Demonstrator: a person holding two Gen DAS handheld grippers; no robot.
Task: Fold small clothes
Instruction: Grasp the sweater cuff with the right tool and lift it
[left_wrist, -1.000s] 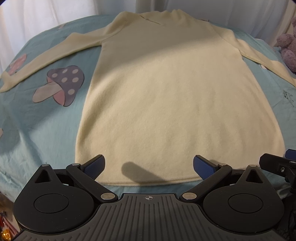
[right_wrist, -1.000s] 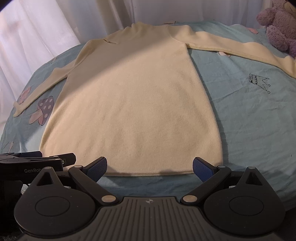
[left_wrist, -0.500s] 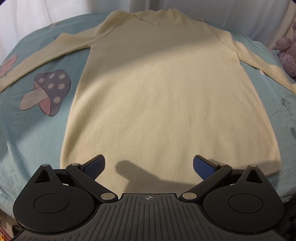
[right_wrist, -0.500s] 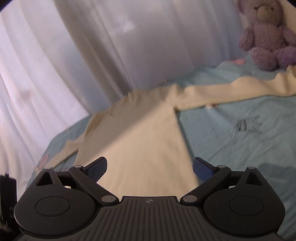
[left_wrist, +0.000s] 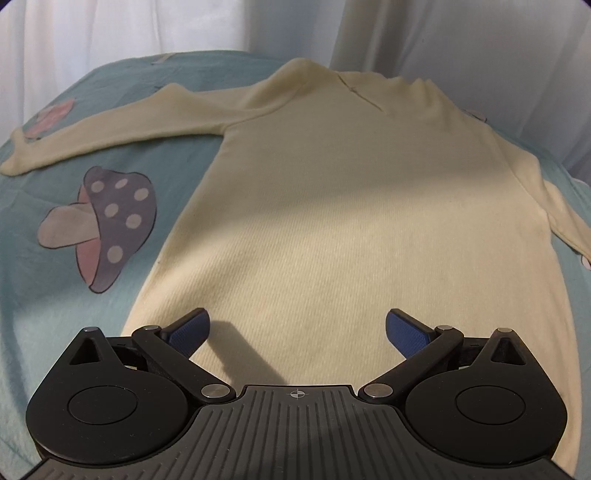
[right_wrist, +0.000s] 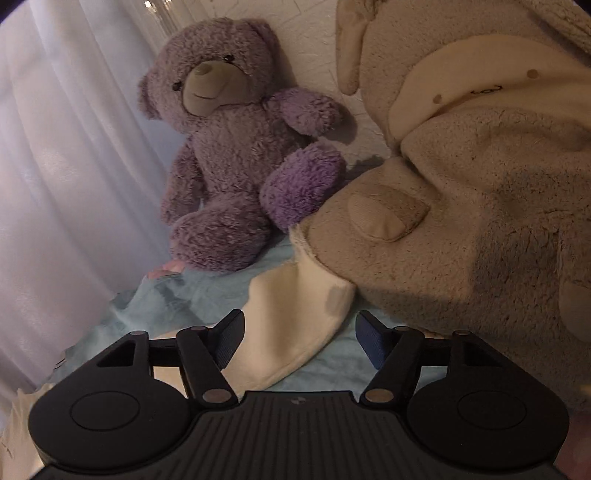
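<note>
A cream long-sleeved knit garment (left_wrist: 332, 206) lies flat on a teal bedsheet (left_wrist: 44, 295), neck at the far end, left sleeve (left_wrist: 122, 129) stretched out to the left. My left gripper (left_wrist: 297, 328) is open and empty, hovering over the lower body of the garment. My right gripper (right_wrist: 299, 339) is open and empty, with the cuff end of the right sleeve (right_wrist: 295, 325) lying between its fingers on the sheet. I cannot tell if the pads touch the cuff.
A purple teddy bear (right_wrist: 236, 147) sits against the wall behind the cuff. A large beige plush toy (right_wrist: 480, 192) crowds the right side, partly over the sleeve. White curtains (right_wrist: 55, 166) hang at the left. A mushroom print (left_wrist: 103, 221) marks the sheet.
My right gripper swung from the garment's hem far to the right, up to the sleeve cuff by the plush toys. My left gripper moved forward over the garment's body.
</note>
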